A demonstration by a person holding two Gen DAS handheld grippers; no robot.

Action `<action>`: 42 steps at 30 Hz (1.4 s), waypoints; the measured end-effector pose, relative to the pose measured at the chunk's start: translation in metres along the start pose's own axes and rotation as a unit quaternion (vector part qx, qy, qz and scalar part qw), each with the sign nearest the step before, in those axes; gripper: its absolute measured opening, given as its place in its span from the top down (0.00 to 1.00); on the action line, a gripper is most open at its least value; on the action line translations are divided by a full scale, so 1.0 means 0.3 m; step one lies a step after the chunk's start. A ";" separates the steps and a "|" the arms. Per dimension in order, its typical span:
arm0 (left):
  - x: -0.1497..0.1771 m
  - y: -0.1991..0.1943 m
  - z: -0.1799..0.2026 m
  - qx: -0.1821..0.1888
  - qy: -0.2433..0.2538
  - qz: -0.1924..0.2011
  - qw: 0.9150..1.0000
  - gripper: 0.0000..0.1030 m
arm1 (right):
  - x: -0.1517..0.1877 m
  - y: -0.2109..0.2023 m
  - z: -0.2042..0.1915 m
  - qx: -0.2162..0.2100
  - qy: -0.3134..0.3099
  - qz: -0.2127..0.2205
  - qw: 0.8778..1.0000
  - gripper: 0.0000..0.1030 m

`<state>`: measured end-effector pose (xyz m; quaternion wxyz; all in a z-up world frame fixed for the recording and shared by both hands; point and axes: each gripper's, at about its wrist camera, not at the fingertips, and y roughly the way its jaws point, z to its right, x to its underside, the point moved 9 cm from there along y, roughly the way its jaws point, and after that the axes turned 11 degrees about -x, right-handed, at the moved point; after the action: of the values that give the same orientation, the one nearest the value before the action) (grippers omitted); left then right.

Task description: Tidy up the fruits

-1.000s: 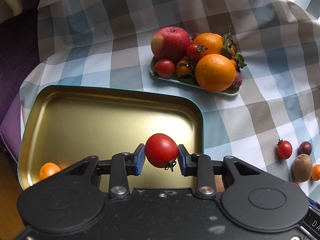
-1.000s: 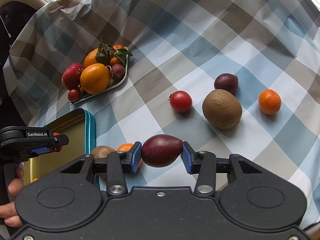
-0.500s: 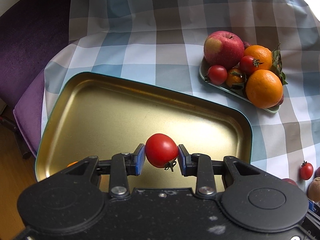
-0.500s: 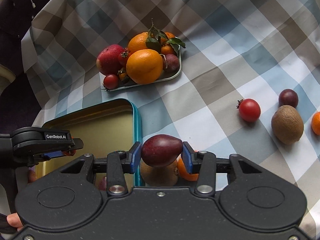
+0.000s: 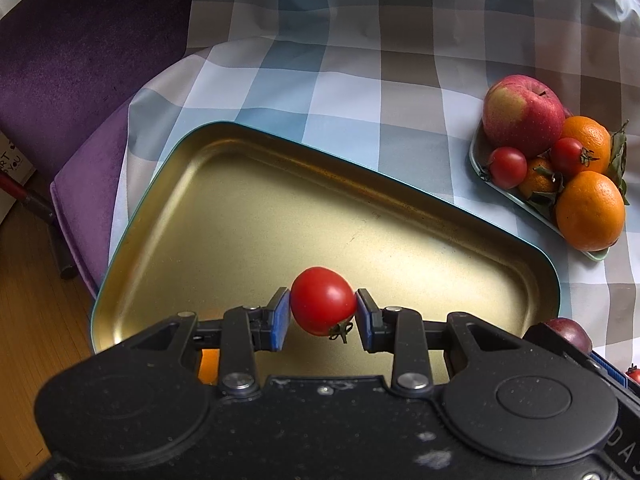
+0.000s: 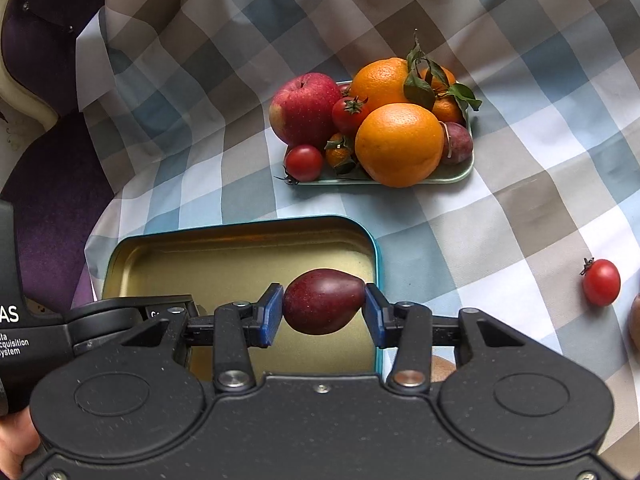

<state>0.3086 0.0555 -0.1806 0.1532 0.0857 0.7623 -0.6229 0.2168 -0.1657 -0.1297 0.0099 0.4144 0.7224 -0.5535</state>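
Note:
My left gripper [image 5: 322,314] is shut on a red cherry tomato [image 5: 322,300] and holds it above the gold tin tray [image 5: 248,208] with a teal rim. My right gripper [image 6: 322,312] is shut on a dark purple plum [image 6: 322,300], held above the right part of the same tray [image 6: 240,264]. The left gripper's black body [image 6: 48,332] shows at the left of the right wrist view. A small orange fruit [image 5: 208,364] lies in the tray, mostly hidden behind the left gripper.
A pale green plate [image 6: 460,172] holds an apple [image 6: 304,112], oranges [image 6: 398,144], tomatoes and a plum; it also shows in the left wrist view [image 5: 520,196]. A loose cherry tomato [image 6: 600,282] lies on the checked cloth at right. A purple chair [image 5: 80,60] stands left.
Both grippers moved left over the tray with their fruit still held. The plate of fruit shifted right in both views. The right gripper now hangs over the tray instead of the cloth.

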 end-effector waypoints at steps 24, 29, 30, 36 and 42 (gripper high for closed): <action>-0.007 0.026 -0.049 -0.021 -0.005 -0.009 1.000 0.46 | 0.014 0.053 -0.024 0.015 -0.016 -0.014 1.000 0.49; 0.001 -0.008 -0.024 -0.013 0.007 0.005 1.000 0.39 | 0.030 0.014 -0.002 0.024 -0.016 -0.008 1.000 0.49; 0.003 -0.015 -0.018 -0.012 0.011 0.009 1.000 0.36 | 0.034 0.003 0.004 0.026 -0.016 -0.006 1.000 0.49; 0.025 -0.072 0.041 -0.004 0.047 0.037 0.998 0.28 | 0.060 -0.068 0.061 0.046 -0.021 0.003 0.999 0.49; 0.062 -0.132 0.123 0.011 0.092 0.064 0.994 0.23 | 0.103 -0.147 0.153 0.075 -0.009 0.016 0.997 0.49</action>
<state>0.2831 0.0101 -0.1567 0.1214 0.1926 0.7594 -0.6095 0.1492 -0.1865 -0.1273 -0.0060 0.4208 0.6716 -0.6098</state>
